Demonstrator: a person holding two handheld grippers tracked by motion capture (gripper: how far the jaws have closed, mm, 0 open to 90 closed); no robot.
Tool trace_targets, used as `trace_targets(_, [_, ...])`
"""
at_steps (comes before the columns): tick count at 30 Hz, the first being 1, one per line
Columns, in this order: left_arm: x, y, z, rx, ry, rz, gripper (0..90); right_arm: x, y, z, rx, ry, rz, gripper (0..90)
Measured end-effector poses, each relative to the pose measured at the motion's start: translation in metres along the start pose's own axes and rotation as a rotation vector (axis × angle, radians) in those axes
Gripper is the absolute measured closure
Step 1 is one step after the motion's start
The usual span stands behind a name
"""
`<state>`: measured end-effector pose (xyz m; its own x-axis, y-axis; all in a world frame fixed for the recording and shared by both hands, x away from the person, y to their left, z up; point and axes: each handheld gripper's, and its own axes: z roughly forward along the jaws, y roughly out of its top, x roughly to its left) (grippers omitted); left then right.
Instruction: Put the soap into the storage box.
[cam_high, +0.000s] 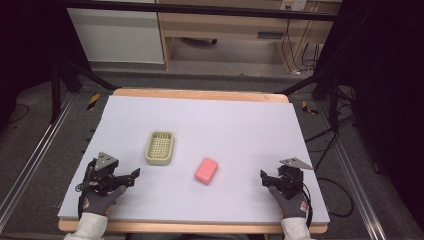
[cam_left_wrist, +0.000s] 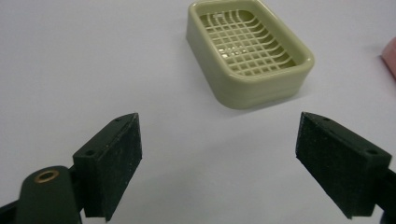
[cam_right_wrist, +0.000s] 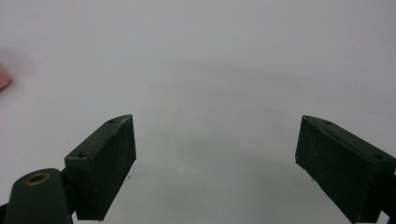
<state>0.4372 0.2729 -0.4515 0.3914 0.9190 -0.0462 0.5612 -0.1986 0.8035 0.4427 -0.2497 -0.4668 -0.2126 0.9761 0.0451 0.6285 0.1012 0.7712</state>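
High view: the soap (cam_high: 206, 170) lies on the table (cam_high: 240, 125), just right of the dish (cam_high: 160, 147). Left gripper view: left gripper (cam_left_wrist: 219, 158) gapes empty, facing the dish. Right gripper view: right gripper (cam_right_wrist: 215, 158) gapes empty; smooth soap might squirt from its pads.

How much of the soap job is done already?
Nothing looks done yet. The pink soap bar lies on the table, beside the empty green soap dish. The left gripper and right gripper are open, holding nothing. Grabbing the soap probably comes next.
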Motion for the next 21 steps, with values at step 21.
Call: trace_targets(21, [-0.038, 0.009, 0.004, 0.01, -0.061, 0.054, 15.3, 0.006, 0.001, 0.0, -0.001, -0.008, -0.03, 10.9])
